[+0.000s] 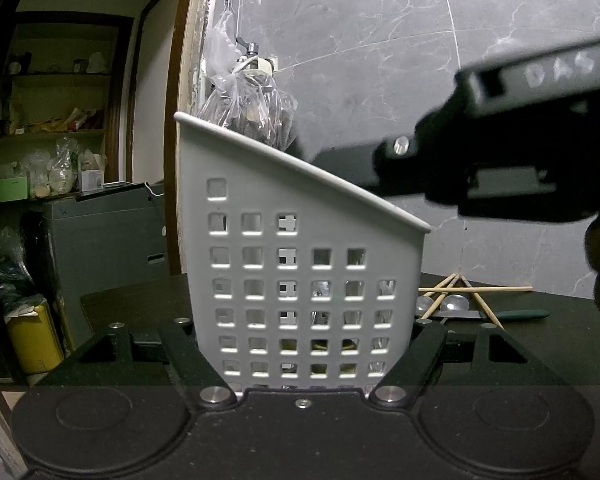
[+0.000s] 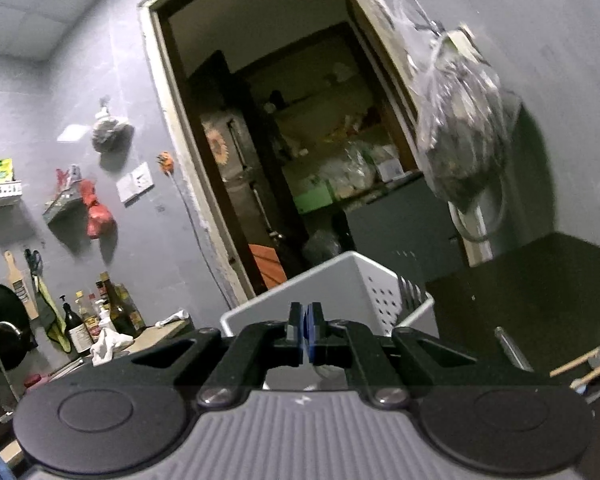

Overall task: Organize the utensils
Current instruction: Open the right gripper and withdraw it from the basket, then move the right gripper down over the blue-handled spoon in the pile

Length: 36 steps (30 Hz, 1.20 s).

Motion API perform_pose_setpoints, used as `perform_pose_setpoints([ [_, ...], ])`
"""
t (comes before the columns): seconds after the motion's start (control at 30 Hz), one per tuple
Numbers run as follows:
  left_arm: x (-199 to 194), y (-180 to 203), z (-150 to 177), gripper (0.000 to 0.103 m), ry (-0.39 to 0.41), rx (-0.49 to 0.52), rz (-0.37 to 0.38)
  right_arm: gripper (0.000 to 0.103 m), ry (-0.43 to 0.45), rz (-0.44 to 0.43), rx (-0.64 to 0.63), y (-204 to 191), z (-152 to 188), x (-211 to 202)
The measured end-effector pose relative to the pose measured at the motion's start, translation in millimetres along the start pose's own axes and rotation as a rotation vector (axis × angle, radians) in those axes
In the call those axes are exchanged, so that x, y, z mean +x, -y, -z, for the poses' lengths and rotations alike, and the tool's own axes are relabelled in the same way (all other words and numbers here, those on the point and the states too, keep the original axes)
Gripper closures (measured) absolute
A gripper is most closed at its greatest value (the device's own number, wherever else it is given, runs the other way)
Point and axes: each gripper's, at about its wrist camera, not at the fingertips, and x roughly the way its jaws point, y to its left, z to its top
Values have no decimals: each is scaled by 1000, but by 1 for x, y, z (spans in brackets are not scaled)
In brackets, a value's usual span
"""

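Observation:
A white perforated utensil caddy (image 1: 300,264) stands on the dark table (image 1: 540,352). My left gripper (image 1: 304,364) has its fingers spread wide against both sides of the caddy's base, holding it. Utensils show dimly through the caddy's holes. My right gripper (image 1: 512,140) hovers blurred above the caddy's lower right rim. In the right wrist view it (image 2: 305,334) is shut, with a thin blue edge between the pads; what it holds is hidden. The caddy (image 2: 340,292) lies just beyond it, fork tines (image 2: 410,286) poking above the rim. Chopsticks (image 1: 476,290), spoons (image 1: 452,304) and a green-handled knife (image 1: 516,314) lie behind on the right.
A clear plastic bag (image 1: 244,96) hangs on the grey marble wall behind the caddy. A doorway to a storeroom with shelves (image 1: 52,128) opens on the left. Chopsticks (image 2: 580,360) lie at the right in the right wrist view. Bottles (image 2: 96,320) stand by a sink, far left.

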Motion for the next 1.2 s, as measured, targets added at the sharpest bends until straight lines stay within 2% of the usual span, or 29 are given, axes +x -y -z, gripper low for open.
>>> perform_pose_setpoints([
  [0.17,0,0,0,27,0,-1,0,100,-19,23,28,9,8,6],
  [0.4,0,0,0,27,0,-1,0,97,-10,37,-16,5,11,5],
  [0.5,0,0,0,27,0,-1,0,84,-3,33,-41,1,11,2],
  [0.57,0,0,0,27,0,-1,0,71,7,27,-57,-2,10,-1],
  [0.7,0,0,0,27,0,-1,0,55,27,24,-73,-3,9,-9],
  [0.77,0,0,0,27,0,0,0,41,44,32,-75,-2,8,-15],
  [0.8,0,0,0,27,0,-1,0,38,57,42,-77,0,7,-19],
  [0.87,0,0,0,27,1,-1,0,16,86,71,-79,3,5,-28],
  [0.93,0,0,0,27,1,-2,0,4,131,124,-72,9,2,-40],
  [0.97,0,0,0,27,1,-1,0,0,145,153,-64,13,0,-44],
  [1.1,0,0,0,27,1,-1,0,0,170,263,-3,34,-3,-60],
  [1.2,0,-1,0,27,0,0,0,0,157,345,63,53,-4,-64],
])
